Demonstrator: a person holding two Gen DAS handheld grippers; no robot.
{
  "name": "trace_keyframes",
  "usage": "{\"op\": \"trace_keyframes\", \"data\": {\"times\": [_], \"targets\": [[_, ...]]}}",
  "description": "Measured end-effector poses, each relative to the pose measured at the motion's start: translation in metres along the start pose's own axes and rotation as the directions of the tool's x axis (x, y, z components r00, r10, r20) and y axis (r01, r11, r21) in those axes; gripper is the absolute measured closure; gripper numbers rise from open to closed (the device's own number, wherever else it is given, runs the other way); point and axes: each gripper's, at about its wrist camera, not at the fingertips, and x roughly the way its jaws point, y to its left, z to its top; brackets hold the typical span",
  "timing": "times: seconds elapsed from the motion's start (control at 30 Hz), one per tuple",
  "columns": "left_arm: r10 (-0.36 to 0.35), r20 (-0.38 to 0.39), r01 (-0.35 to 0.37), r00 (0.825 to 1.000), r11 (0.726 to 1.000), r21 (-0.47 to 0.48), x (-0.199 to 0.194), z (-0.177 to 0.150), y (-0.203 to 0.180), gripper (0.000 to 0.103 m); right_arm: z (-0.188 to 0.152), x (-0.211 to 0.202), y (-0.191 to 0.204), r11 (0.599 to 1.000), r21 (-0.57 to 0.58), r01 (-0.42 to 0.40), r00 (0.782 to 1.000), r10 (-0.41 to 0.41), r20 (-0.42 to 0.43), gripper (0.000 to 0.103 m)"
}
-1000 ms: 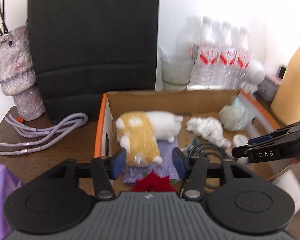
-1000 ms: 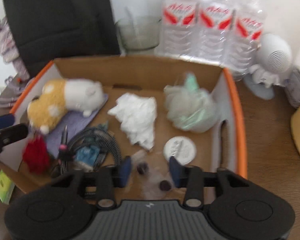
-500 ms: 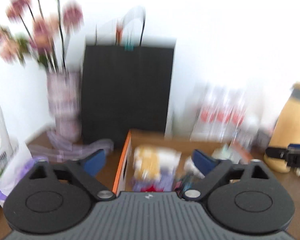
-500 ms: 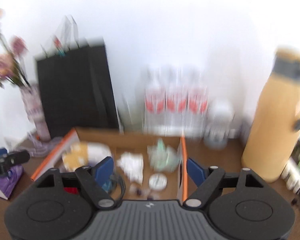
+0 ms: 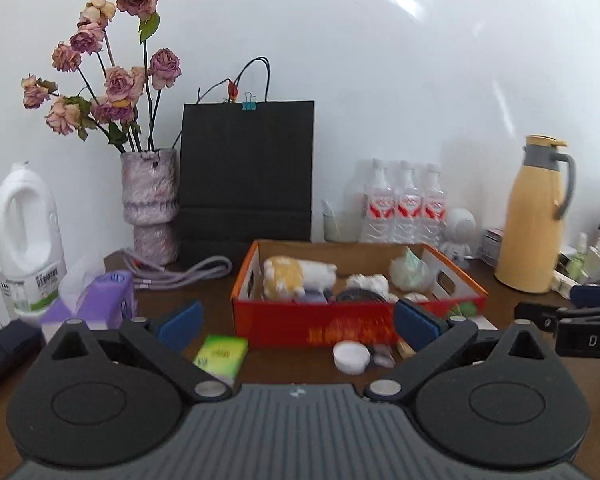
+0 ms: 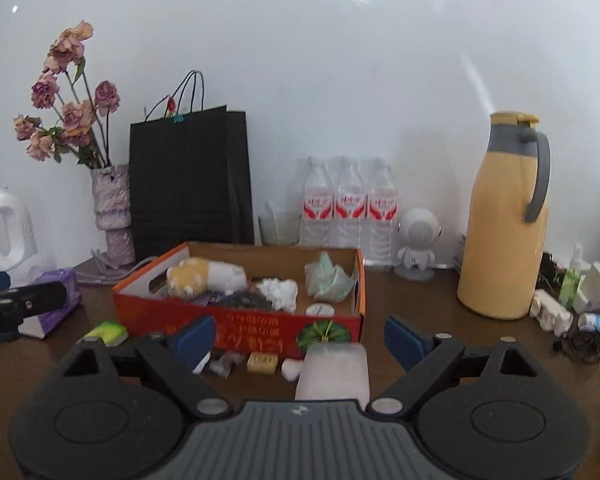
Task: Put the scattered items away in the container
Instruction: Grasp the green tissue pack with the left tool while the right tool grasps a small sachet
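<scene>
Left wrist view: my left gripper (image 5: 296, 322) stands wide apart, holding nothing, in front of the orange cardboard box (image 5: 356, 326) on the brown table (image 5: 220, 300). A green packet (image 5: 221, 354) and a white round lid (image 5: 351, 356) lie outside it. My right gripper (image 6: 298, 338), jaws just spreading, is empty above a pale pink block (image 6: 334, 372). A plush toy (image 6: 206, 276) lies inside the box.

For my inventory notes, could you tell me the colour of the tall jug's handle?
Grey, on a yellow jug; clearest in the right wrist view.
</scene>
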Motion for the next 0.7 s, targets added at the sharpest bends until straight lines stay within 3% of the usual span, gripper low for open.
{"op": "trace_keyframes", "data": {"times": [0.17, 0.27, 0.37, 0.47, 0.57, 0.7], "targets": [[0.073, -0.075, -0.071, 0.995, 0.997, 0.029, -0.037, -0.047, 0.002, 0.0, -0.047, -0.037, -0.011, 0.997, 0.072, 0.003, 0.996, 0.003, -0.088, 0.012], [0.101, -0.128, -0.099, 0.987, 0.995, 0.021, -0.05, -0.066, 0.011, 0.0, -0.07, -0.051, -0.019, 0.999, 0.035, -0.001, 0.991, 0.006, -0.136, 0.012], [0.124, -0.173, -0.13, 0.977, 0.991, -0.021, -0.048, -0.068, 0.029, 0.0, -0.081, -0.055, -0.03, 0.999, -0.021, 0.031, 0.986, -0.034, -0.164, 0.012], [0.156, -0.188, -0.167, 0.97, 0.985, -0.044, -0.039, -0.061, 0.046, 0.0, -0.08, -0.047, -0.044, 0.999, 0.01, 0.052, 0.983, -0.05, -0.178, 0.012], [0.125, -0.204, -0.138, 0.971, 0.989, -0.048, -0.025, -0.056, 0.052, 0.0, -0.074, -0.032, -0.044, 0.999, 0.027, 0.043, 0.982, -0.037, -0.186, 0.012], [0.063, -0.178, -0.062, 0.982, 0.998, 0.014, 0.013, -0.041, 0.05, 0.0, -0.06, -0.004, -0.02, 1.0, -0.008, -0.025, 0.976, 0.023, -0.219, 0.018]]}}
